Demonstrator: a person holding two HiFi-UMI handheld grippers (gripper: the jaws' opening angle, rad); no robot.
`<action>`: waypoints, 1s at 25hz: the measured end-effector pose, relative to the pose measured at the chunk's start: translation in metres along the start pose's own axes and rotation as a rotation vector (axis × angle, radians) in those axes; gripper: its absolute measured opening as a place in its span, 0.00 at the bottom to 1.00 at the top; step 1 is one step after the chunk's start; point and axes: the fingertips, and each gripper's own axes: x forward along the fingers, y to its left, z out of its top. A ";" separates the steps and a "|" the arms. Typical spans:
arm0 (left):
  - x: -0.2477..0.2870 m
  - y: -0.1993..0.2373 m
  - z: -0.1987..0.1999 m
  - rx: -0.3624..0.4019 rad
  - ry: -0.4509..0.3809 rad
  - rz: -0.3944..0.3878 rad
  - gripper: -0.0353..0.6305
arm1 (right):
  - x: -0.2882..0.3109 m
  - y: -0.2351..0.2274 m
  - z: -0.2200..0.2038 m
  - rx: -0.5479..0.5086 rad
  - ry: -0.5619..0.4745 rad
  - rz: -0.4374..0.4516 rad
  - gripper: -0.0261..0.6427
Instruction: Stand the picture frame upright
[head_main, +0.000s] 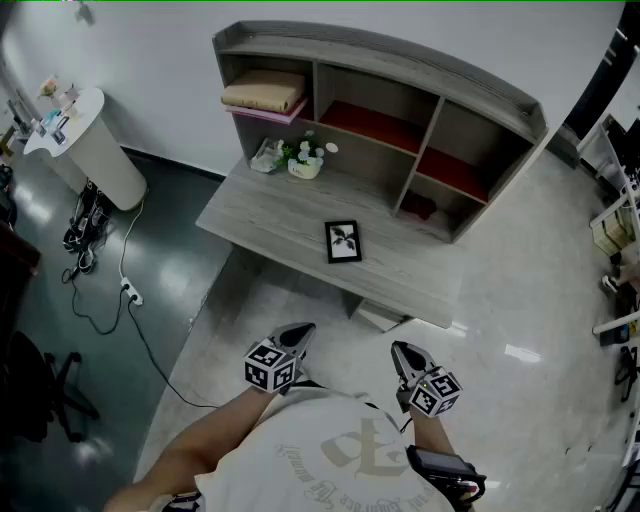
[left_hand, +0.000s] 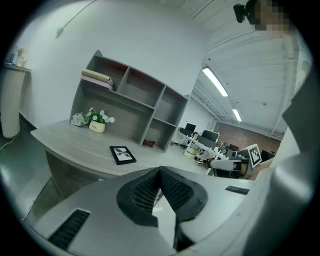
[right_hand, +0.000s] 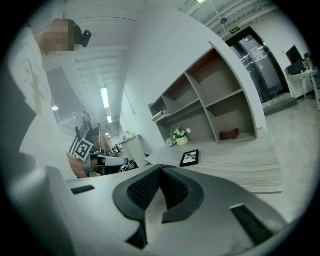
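Lying flat, face up, near the middle of the grey wood-grain worktop (head_main: 262, 222), the picture frame (head_main: 343, 241) shows a black border around a pale leaf print. It looks light and stiff, and the front is probably glazed, so expect it to be slick and easy to crack if it drops back down. The black border is the place to take hold: I'd pinch one short edge and tip it up, because the face gives nothing to bite on. Whether there's a prop leg underneath, no view shows. Both tools are well short of it, over the floor at the frame's 6 o'clock. The left tongs (head_main: 298, 333) are pressed together with nothing between them, and the right tongs (head_main: 404, 352) are the same, closed and empty. The worktop is smooth, so the frame could skate rather than lift when nudged. At the frame's 11 o'clock sits a small flower pot (head_main: 304, 165), and at 12 o'clock rises the shelf unit (head_main: 420, 95), with folded cloth (head_main: 264, 92) in its upper-left compartment. The pale floor (head_main: 520, 300) is glossy, and cables (head_main: 105, 290) trail at 9 o'clock beside a white stand (head_main: 95, 150).
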 end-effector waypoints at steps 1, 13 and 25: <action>-0.001 0.003 0.000 0.002 0.000 -0.004 0.07 | 0.003 0.002 -0.001 -0.002 0.001 0.003 0.04; -0.018 0.032 -0.008 0.002 0.031 -0.064 0.07 | 0.037 0.030 -0.002 -0.019 -0.021 -0.047 0.04; -0.048 0.075 -0.017 -0.007 0.057 -0.089 0.07 | 0.070 0.048 -0.004 0.045 -0.062 -0.120 0.04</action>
